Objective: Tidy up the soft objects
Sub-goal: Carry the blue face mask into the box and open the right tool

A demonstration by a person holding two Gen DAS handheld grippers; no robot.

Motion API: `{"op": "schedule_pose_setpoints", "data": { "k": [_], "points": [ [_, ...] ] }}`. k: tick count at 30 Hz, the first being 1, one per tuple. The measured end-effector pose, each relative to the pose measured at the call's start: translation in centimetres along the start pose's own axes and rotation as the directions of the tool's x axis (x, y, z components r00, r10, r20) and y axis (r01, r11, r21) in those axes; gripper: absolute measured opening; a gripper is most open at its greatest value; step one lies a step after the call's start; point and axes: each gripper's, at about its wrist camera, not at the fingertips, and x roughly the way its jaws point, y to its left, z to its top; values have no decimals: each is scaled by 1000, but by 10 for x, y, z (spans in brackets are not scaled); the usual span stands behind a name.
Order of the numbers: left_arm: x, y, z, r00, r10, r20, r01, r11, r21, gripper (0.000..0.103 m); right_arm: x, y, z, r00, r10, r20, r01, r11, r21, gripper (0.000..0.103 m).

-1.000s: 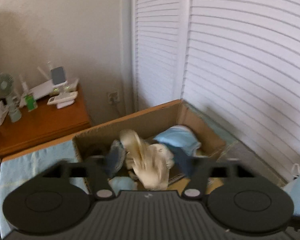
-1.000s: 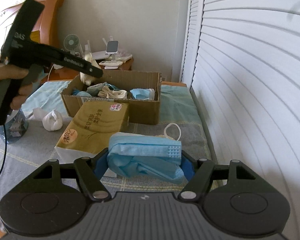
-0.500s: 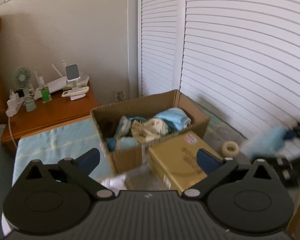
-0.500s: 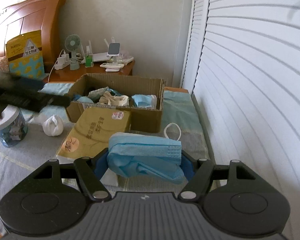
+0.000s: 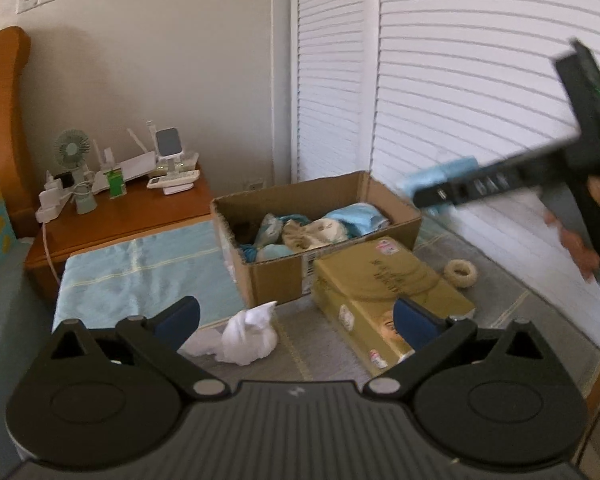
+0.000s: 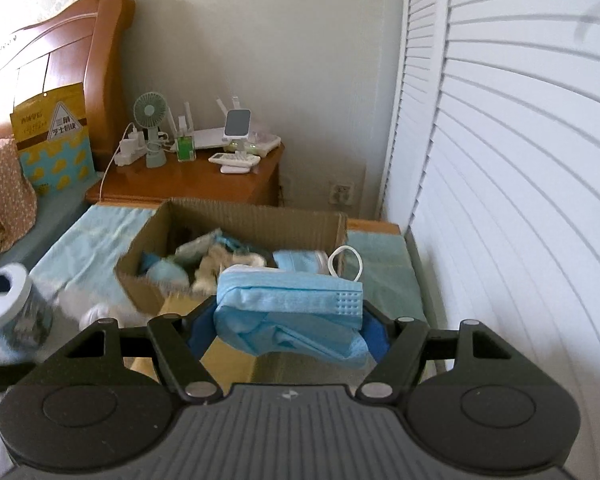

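Two grippers are at work around the cardboard box (image 5: 316,236), which sits on the cloth-covered bed and already holds a heap of soft things. The right gripper (image 6: 288,326) is clamped on a bundle of blue face masks (image 6: 292,312), pads pressing in from both sides, and carries it in the air just short of the box's near wall. One white ear loop (image 6: 346,260) sticks up behind the bundle, and the lower layers sag below the pads.

The left gripper (image 5: 296,320) hangs with its jaws spread wide and nothing between them; they have only just finished opening. A crumpled white cloth (image 5: 246,336) lies on the bed in front of the box, just ahead of those empty jaws, and looks like the next pick. A yellow tissue pack (image 5: 384,292) leans against the box's front wall, with a cream scrunchie (image 5: 460,274) beside it.

The risk I see is in the drop. The masks are loosely stacked, so if the right gripper lets go before it clears the box's wall, they could catch on the rim or slide down onto the tissue pack. The loose loop might also snag a pad and drag a mask back out. The box is already fairly full at that end, so anything landing high could roll over the edge.
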Motion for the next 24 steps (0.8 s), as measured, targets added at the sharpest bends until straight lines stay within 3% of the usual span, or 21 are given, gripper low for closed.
{"op": "schedule_pose_setpoints", "data": {
  "k": [16, 20, 24],
  "points": [
    [14, 17, -7, 1000, 9, -29, -11, 999, -43, 102, 107, 4, 61, 998, 33, -53, -35, 999, -31, 77],
    [17, 17, -9, 999, 4, -42, -6, 999, -48, 102, 115, 8, 63, 999, 30, -26, -31, 998, -50, 103],
    [18, 18, -11, 999, 4, -54, -8, 998, -61, 102, 110, 9, 61, 999, 26, -28, -28, 998, -56, 103]
  ]
}}
